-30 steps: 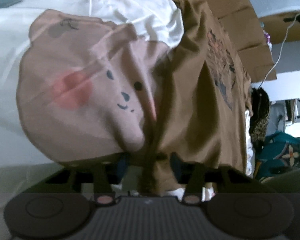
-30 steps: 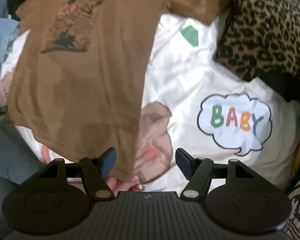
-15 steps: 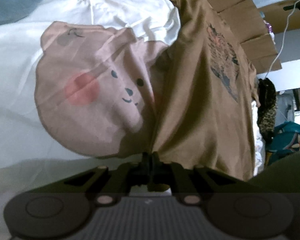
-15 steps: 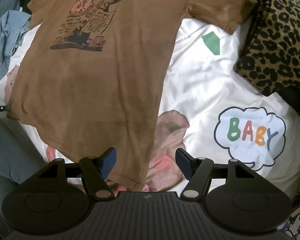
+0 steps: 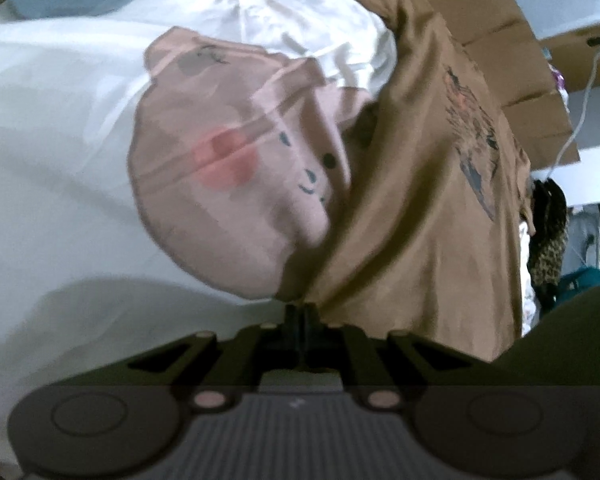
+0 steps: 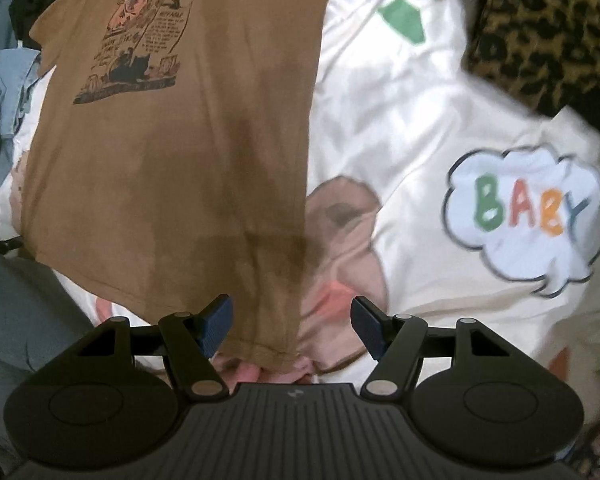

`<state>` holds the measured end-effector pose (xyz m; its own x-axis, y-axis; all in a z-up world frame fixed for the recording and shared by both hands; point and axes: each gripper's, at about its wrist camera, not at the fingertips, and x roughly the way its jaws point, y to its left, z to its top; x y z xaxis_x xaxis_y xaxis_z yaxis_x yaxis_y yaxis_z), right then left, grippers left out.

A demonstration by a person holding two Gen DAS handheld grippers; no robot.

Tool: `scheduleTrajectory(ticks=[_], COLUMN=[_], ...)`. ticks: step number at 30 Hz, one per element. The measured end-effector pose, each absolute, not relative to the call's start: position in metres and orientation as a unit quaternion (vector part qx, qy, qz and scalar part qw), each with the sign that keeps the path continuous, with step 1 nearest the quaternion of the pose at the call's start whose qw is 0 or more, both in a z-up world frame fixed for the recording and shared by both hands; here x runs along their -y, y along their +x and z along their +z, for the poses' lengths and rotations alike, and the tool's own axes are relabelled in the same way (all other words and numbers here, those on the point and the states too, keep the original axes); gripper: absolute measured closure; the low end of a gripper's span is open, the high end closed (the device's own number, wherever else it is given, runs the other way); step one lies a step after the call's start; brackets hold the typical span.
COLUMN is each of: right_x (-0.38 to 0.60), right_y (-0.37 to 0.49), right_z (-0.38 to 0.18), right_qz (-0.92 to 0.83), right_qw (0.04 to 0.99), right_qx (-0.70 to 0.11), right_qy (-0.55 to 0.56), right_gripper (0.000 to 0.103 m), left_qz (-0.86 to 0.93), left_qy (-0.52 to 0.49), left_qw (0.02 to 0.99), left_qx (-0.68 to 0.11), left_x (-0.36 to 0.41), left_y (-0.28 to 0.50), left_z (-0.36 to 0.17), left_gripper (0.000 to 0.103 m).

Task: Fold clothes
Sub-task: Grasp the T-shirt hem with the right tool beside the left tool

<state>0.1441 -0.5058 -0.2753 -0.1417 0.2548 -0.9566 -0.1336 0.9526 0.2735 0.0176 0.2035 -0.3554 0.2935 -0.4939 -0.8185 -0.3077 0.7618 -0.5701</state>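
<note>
Here the brown T-shirt [image 6: 172,152] lies spread, print upward, on a white bedsheet [image 6: 400,128] with a bear face and a "BABY" cloud. The left gripper [image 5: 300,312] is pinched tight on the shirt's hem corner, fabric puckering toward it. The right gripper [image 6: 292,324] stands spread wide, its 2 blue pads straddling the opposite hem corner without pressing it. A leopard-print cloth [image 6: 540,28] lies beside.

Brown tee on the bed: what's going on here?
A person with two handheld grippers is setting up to fold the brown tee, which lies spread on a white cover. The left gripper is shut on the tee's hem at one corner. The right gripper hangs open over the other hem corner, the cloth between its fingers, nothing gripped yet.
</note>
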Motion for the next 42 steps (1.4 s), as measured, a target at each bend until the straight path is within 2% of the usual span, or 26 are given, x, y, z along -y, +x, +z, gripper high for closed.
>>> scheduleTrajectory(ticks=[8, 13, 15, 17, 23, 24, 25, 26, 27, 34, 39, 40, 41, 42], right_x=[0.513, 0.531, 0.537, 0.545, 0.530, 0.526, 0.521, 0.517, 0.515, 0.551, 0.543, 0.541, 0.539, 0.540], right_y=[0.114, 0.093, 0.088, 0.084, 0.079, 0.077, 0.075, 0.073, 0.072, 0.062, 0.063, 0.064, 0.065, 0.066], right_z=[-0.330, -0.346, -0.344, -0.342, -0.355, -0.352, -0.349, -0.346, -0.344, -0.317, -0.322, -0.325, -0.330, -0.334], right_qz=[0.128, 0.152, 0.165, 0.173, 0.165, 0.178, 0.192, 0.196, 0.192, 0.180, 0.181, 0.177, 0.169, 0.158], right_qw=[0.684, 0.668, 0.663, 0.658, 0.654, 0.653, 0.657, 0.666, 0.672, 0.692, 0.681, 0.679, 0.678, 0.679], right_qx=[-0.713, -0.705, -0.694, -0.679, -0.697, -0.694, -0.690, -0.686, -0.687, -0.661, -0.669, -0.672, -0.675, -0.676], right_qy=[0.090, 0.182, 0.226, 0.274, 0.245, 0.245, 0.235, 0.218, 0.201, 0.226, 0.237, 0.239, 0.240, 0.239], right_gripper=[0.032, 0.033, 0.040, 0.042, 0.044, 0.047, 0.065, 0.095, 0.102, 0.102, 0.097, 0.087, 0.061, 0.049], left_qz=[-0.037, -0.031, -0.029, -0.030, -0.034, -0.035, -0.038, -0.043, -0.046, -0.060, -0.058, -0.058, -0.058, -0.059], left_qy=[-0.320, -0.331, -0.342, -0.350, -0.350, -0.350, -0.349, -0.347, -0.345, -0.348, -0.354, -0.353, -0.353, -0.353], left_qw=[0.732, 0.731, 0.734, 0.740, 0.743, 0.742, 0.741, 0.739, 0.738, 0.737, 0.736, 0.736, 0.737, 0.736], left_qx=[-0.600, -0.595, -0.586, -0.574, -0.570, -0.571, -0.573, -0.576, -0.578, -0.576, -0.574, -0.574, -0.574, -0.574], left_x=[-0.206, -0.209, -0.212, -0.215, -0.212, -0.210, -0.209, -0.209, -0.206, -0.199, -0.203, -0.204, -0.204, -0.204], left_y=[0.021, 0.026, 0.029, 0.031, 0.040, 0.040, 0.038, 0.036, 0.036, 0.035, 0.029, 0.027, 0.025, 0.024], left_z=[-0.359, -0.362, -0.359, -0.355, -0.352, -0.354, -0.357, -0.359, -0.363, -0.370, -0.369, -0.368, -0.367, -0.367], left_gripper=[0.101, 0.096, 0.091, 0.084, 0.076, 0.075, 0.075, 0.074, 0.074, 0.074, 0.074, 0.074, 0.074, 0.074])
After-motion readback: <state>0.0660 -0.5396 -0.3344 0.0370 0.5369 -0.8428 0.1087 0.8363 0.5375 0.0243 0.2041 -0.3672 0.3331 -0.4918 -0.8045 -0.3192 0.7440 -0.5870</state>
